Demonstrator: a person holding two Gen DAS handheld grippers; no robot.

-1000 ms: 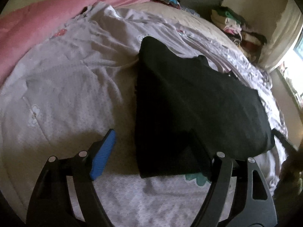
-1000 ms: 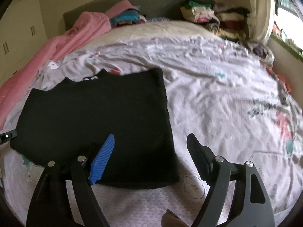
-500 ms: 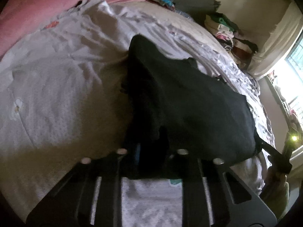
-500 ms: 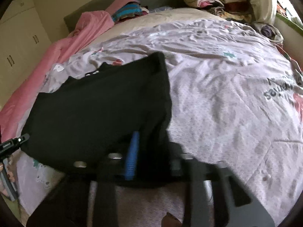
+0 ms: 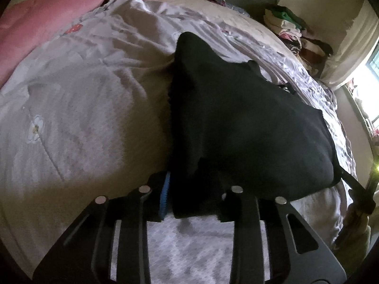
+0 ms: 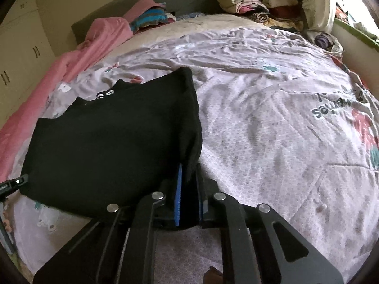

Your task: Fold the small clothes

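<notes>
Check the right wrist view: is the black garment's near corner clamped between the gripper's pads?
Yes, the right gripper pinches the black garment between its pads.

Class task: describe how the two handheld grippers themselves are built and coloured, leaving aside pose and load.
Both the left gripper and right gripper have matte black linkage arms with slotted cut-outs, round silver pivot pins and ribbed blue pads on the fingers.

Pale lilac printed bedsheet (image 6: 272, 123) covered the bed, creased. Pink quilt (image 6: 78, 54) lay along its far-left edge. Stacked clothes pile (image 6: 258, 2) sat at the head corner. Cream cupboard doors (image 6: 16, 54) stood beyond the quilt.
</notes>
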